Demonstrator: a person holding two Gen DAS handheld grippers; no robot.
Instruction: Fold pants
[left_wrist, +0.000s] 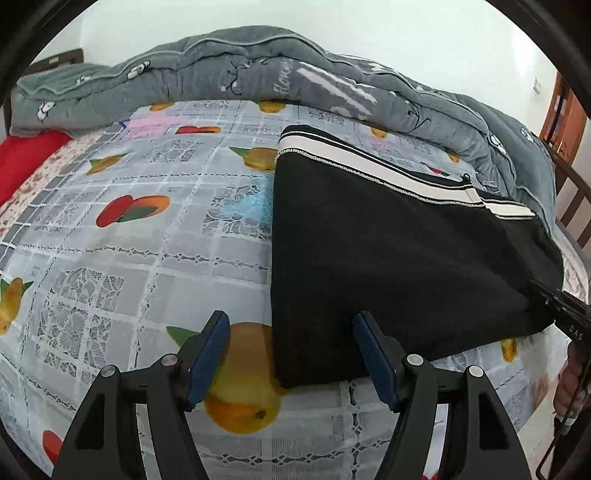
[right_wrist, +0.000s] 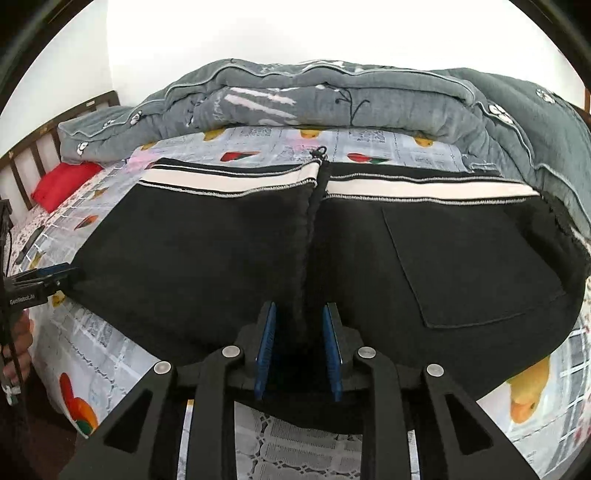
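Observation:
Black pants (left_wrist: 388, 251) with a black-and-white striped waistband (left_wrist: 369, 166) lie folded on the bed's fruit-print sheet (left_wrist: 129, 258). My left gripper (left_wrist: 291, 325) is open, its blue pads either side of the pants' near left corner, above the sheet. In the right wrist view the pants (right_wrist: 221, 258) spread wide, waistband (right_wrist: 258, 181) at the far edge, a back pocket (right_wrist: 469, 266) on the right. My right gripper (right_wrist: 299, 317) has its jaws a little apart around the raised centre seam (right_wrist: 308, 258). The right gripper also shows in the left wrist view (left_wrist: 535, 286) at the pants' right edge.
A rolled grey quilt (left_wrist: 258, 70) lies along the far side of the bed. A red pillow (left_wrist: 26, 158) sits at the far left. A wooden bed frame (right_wrist: 22, 166) runs along the head end. The left gripper shows in the right wrist view (right_wrist: 70, 271).

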